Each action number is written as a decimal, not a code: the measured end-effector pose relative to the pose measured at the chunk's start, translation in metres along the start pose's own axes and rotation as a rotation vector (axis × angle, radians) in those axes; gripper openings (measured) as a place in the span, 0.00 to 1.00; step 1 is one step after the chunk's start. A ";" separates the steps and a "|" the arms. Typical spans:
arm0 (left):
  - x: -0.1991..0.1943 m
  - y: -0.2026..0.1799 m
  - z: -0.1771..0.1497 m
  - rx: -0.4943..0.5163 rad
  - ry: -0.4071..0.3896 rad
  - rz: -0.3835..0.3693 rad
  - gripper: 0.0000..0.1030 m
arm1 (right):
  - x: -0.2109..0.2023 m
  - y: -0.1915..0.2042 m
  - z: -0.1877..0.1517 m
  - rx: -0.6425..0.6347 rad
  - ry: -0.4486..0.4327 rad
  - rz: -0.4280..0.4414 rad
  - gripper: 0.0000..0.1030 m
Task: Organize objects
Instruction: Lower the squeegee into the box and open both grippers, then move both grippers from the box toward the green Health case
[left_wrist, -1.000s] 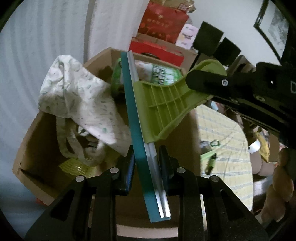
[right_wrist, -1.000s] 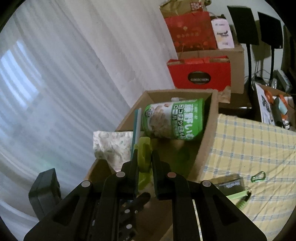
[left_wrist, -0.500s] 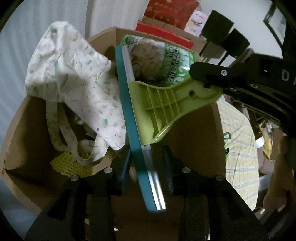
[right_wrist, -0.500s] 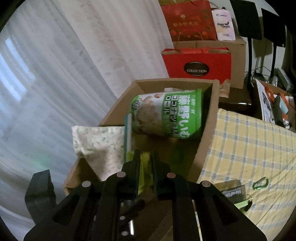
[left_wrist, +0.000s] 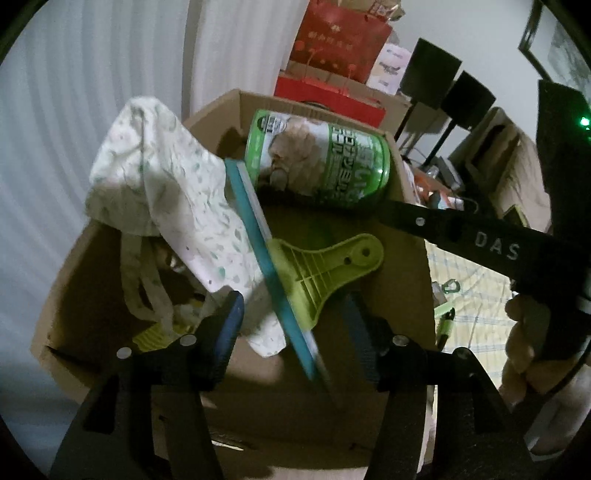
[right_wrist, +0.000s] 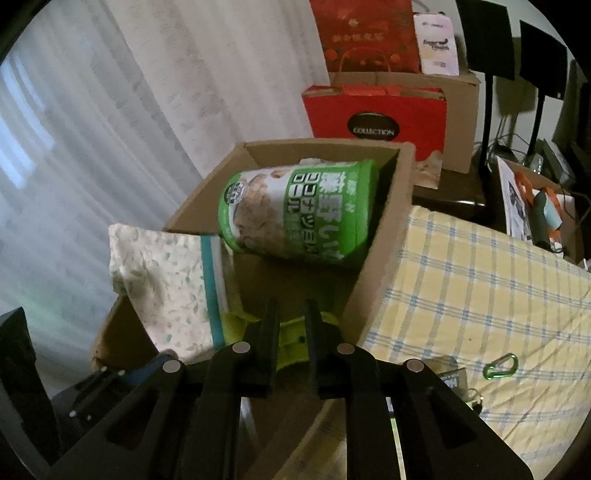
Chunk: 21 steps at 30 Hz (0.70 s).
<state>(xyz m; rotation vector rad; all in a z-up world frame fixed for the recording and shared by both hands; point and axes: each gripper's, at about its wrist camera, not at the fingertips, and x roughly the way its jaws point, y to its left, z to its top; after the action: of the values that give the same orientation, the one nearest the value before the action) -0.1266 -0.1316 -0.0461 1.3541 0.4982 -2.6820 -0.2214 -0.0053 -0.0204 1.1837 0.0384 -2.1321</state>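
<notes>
Black hand-held gripper (left_wrist: 293, 317) with blue pads, silver screws, white "DAS" lettering

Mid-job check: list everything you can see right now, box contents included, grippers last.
cardboard box: 1, brown, beside the curtain
snack canister: 1, green, on its side at the box's far end
squeegee: 1, lime handle, teal blade, slanting inside the box
cloth bag: 1, white leaf print, draped over the box's left edge
checked cloth: 1, yellow and blue, right of the box
carabiner: 1, green, on the checked cloth
COLLECTION bag: 1, red, behind the box
curtain: 1, white, left
left gripper: black, jaws have just been opening, blade between them unpressed
right gripper: black, shut, above the handle
hand: 1, holding the right gripper
</notes>
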 end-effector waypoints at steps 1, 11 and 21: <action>-0.002 -0.001 0.000 0.006 -0.004 0.003 0.52 | -0.004 -0.001 -0.001 -0.001 -0.007 -0.002 0.14; -0.016 -0.014 0.005 0.042 -0.044 0.017 0.66 | -0.040 -0.015 -0.016 -0.032 -0.072 -0.093 0.32; -0.031 -0.029 0.010 0.071 -0.092 0.020 0.79 | -0.068 -0.037 -0.035 -0.021 -0.127 -0.154 0.51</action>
<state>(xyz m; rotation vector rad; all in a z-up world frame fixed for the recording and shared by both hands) -0.1223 -0.1094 -0.0083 1.2385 0.3812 -2.7553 -0.1939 0.0725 0.0003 1.0604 0.0981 -2.3315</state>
